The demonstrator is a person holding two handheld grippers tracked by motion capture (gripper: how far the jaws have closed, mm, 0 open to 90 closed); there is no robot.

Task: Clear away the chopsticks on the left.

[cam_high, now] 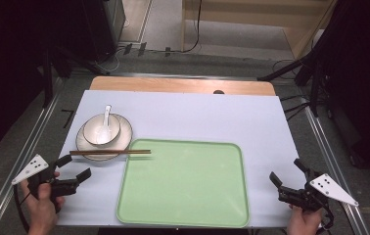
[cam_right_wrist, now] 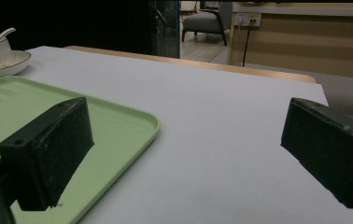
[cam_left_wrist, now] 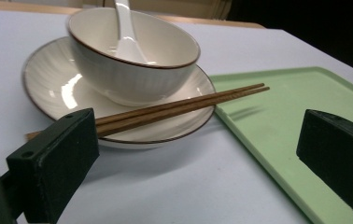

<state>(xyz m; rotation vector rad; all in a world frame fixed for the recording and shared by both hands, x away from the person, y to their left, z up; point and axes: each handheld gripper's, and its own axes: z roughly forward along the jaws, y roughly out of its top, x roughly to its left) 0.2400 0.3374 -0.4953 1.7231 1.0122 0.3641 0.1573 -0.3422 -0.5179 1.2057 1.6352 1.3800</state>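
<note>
A person's left tongs (cam_high: 74, 167) hover at the near left corner of the bench (cam_high: 183, 110), jaws spread wide and gripping nothing; the right tongs (cam_high: 286, 177) wait at the near right corner, likewise spread and empty. The work appears to be at its very start: judging by where the left tongs point, the tableware is the target, and none of it has yet been touched or lifted; the pale green tray (cam_high: 183, 183) lies bare in the middle of the bench, apparently the destination, though that is only a reading of the layout. Everything remains to be done: a reach, a grip, a carry.

The pair of brown chopsticks (cam_high: 109, 152) lies across the near rim of a white plate (cam_high: 87, 146), tips pointing right and just overhanging the tray's left edge; in the left gripper view the chopsticks (cam_left_wrist: 179, 105) run side by side, slender and dark, one end hidden behind the left jaw. A white bowl (cam_high: 101, 129) with a thin brown rim sits on the plate; a white spoon (cam_high: 105, 122) rests inside it, handle leaning toward the far side. The plate (cam_left_wrist: 62, 86) is glossy and ribbed, edged in brown like the bowl (cam_left_wrist: 132, 60). From the right gripper view the tray (cam_right_wrist: 118, 121) shows a low raised lip.
</note>
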